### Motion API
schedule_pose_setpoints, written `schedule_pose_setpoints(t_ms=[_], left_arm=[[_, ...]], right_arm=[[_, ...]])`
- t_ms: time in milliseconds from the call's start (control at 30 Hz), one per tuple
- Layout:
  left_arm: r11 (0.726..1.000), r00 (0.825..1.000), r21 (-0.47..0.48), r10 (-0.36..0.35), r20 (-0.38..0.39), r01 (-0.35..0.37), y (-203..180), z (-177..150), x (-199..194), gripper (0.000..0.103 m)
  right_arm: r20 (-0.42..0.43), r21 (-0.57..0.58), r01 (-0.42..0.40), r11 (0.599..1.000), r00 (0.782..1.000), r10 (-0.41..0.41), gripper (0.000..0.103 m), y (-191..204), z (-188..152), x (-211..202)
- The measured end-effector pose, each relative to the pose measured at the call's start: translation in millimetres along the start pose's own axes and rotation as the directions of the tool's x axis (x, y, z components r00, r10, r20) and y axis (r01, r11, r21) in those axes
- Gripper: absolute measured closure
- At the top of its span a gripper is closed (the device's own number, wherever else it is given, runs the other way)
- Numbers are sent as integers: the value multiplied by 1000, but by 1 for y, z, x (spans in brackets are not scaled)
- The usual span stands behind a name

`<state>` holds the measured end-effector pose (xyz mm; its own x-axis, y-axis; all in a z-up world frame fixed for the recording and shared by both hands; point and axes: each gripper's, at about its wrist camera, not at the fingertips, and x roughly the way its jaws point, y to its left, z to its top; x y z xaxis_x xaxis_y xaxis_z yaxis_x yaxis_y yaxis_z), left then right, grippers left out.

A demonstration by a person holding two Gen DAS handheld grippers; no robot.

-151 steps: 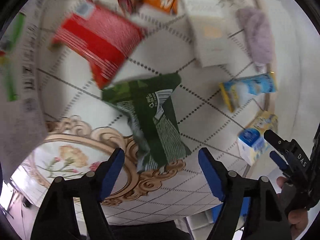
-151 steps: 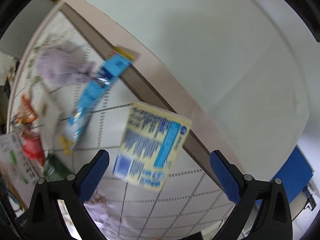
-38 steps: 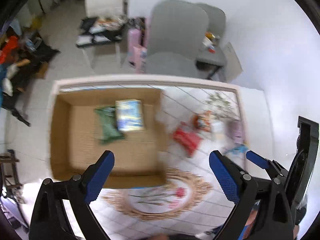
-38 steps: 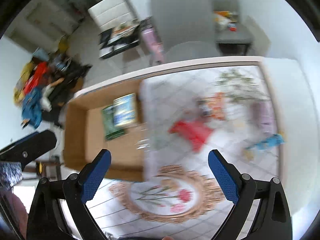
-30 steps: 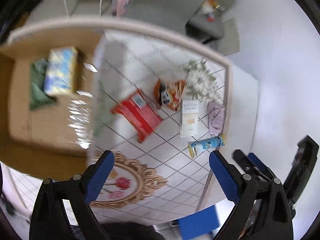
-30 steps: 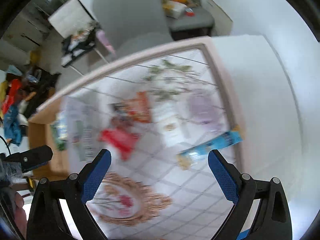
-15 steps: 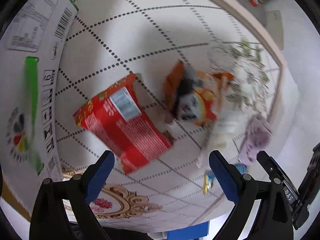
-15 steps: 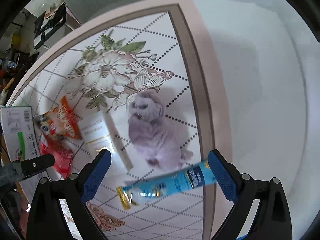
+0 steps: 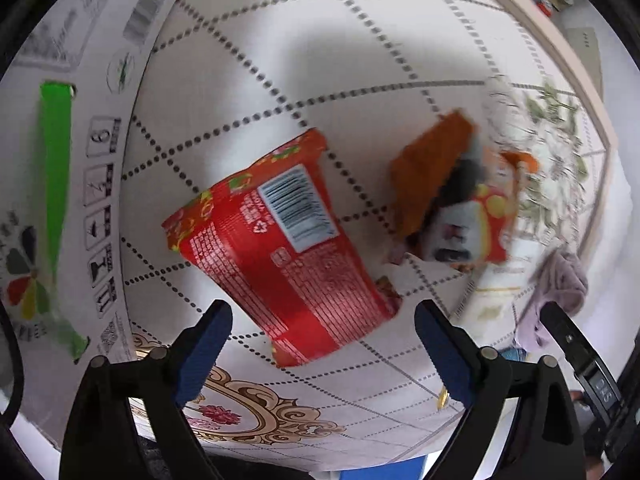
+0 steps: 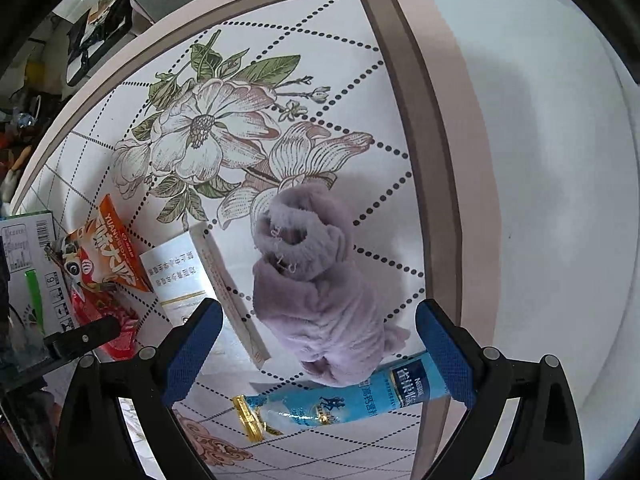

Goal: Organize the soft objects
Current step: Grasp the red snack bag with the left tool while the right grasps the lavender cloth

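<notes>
My left gripper [image 9: 322,354] is open and empty just above a red snack packet [image 9: 280,252] that lies flat on the patterned tablecloth; the packet's lower end lies between the jaws. An orange snack bag [image 9: 456,200] lies to its right. My right gripper [image 10: 318,354] is open and empty over a crumpled lilac plush cloth [image 10: 316,292], whose lower end sits between the jaws. A light blue sachet [image 10: 344,404] lies just below the cloth. The orange bag [image 10: 108,256] and the red packet [image 10: 104,312] also show at the left of the right wrist view.
A white cardboard box flap [image 9: 60,184] with printed symbols and a green stripe borders the table's left side. A white carton [image 10: 180,272] lies between the orange bag and the lilac cloth. The table's brown-edged border [image 10: 436,184] runs along the right, next to a white wall.
Both grippers have come down from high above the box and table to just over the tabletop. The left now hovers at the red packet, the right at the lilac cloth.
</notes>
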<state>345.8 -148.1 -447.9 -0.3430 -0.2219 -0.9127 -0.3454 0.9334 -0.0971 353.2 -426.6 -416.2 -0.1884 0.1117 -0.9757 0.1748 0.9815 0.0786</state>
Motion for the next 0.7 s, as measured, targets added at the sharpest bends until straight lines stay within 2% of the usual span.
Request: schedule_pose_setpoints(t_ms=[33, 133, 233, 267, 333, 367, 400, 600, 700], left_arm=[[1000, 1000, -7, -5, -4, 5, 0, 1, 3, 25], [1000, 1000, -11, -11, 9, 11, 0, 1, 8, 29], [999, 999, -10, 36, 36, -35, -3, -2, 9, 38], [999, 998, -7, 36, 44, -36, -3, -3, 9, 39], [999, 998, 3, 43, 53, -44, -3, -4, 9, 43], [999, 997, 9, 47, 63, -48, -3, -6, 9, 44], [999, 996, 12, 49, 69, -50, -6, -6, 7, 46], [996, 992, 65, 55, 110, -62, -10, -29, 2, 54], [995, 994, 96, 23, 110, -33, -11, -47, 0, 56]], right_arm=[[-2, 1, 1, 1000, 1000, -1, 4, 0, 2, 1], [-8, 6, 1, 1000, 1000, -1, 5, 1, 11, 5], [-17, 12, 6, 1000, 1000, -6, 9, 0, 16, 8], [-19, 13, 8, 1000, 1000, -8, 13, -4, 15, 8], [-29, 14, 14, 1000, 999, -13, 29, -7, 15, 11], [-36, 14, 22, 1000, 999, -21, 45, -9, 13, 12], [-40, 14, 25, 1000, 999, -24, 53, -9, 11, 15], [-10, -12, 67, 998, 998, -67, 60, -6, 1, 13], [8, -13, 62, 998, 998, -62, 61, -4, -4, 7]])
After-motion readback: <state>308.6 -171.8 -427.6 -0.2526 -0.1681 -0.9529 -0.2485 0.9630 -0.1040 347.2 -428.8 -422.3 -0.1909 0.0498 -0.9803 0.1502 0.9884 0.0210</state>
